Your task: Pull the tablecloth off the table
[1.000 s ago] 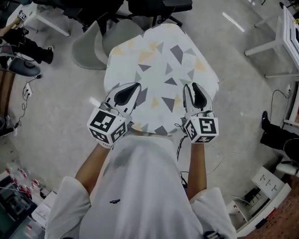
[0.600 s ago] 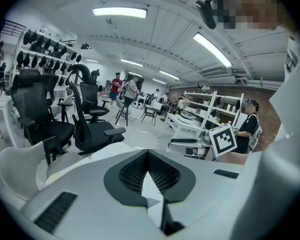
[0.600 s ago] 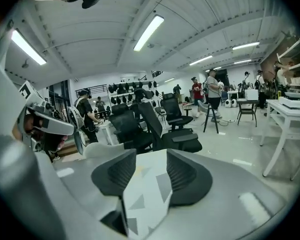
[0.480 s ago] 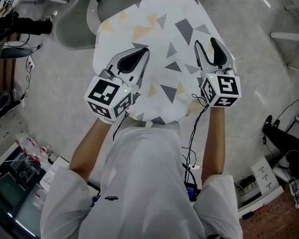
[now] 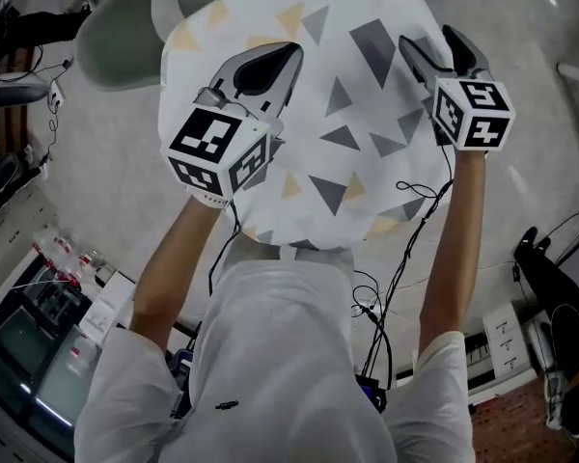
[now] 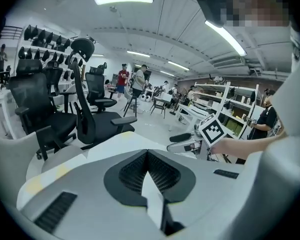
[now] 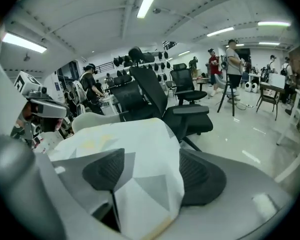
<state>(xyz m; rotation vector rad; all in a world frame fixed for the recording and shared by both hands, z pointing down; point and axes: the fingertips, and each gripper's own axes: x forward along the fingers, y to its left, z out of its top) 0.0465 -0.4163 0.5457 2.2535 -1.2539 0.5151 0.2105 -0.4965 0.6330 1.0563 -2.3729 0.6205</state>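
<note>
We hold tablecloth (image 5: 338, 114) up, apparently clear of table; table itself unseen. Left claw (image 5: 291, 54) clamped on tablecloth edge. Right claw (image 5: 429, 39) opening, tablecloth draped between jaws. Left claw's release remains.

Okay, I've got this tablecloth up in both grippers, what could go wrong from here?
1. The right hand-held gripper is opening with the tablecloth between its jaws, so that side may drop.
2. The left hand-held gripper is shut on only a thin fold of the cloth, which might slip under the extra weight.
3. A sagging edge could snag the dangling cables.
</note>
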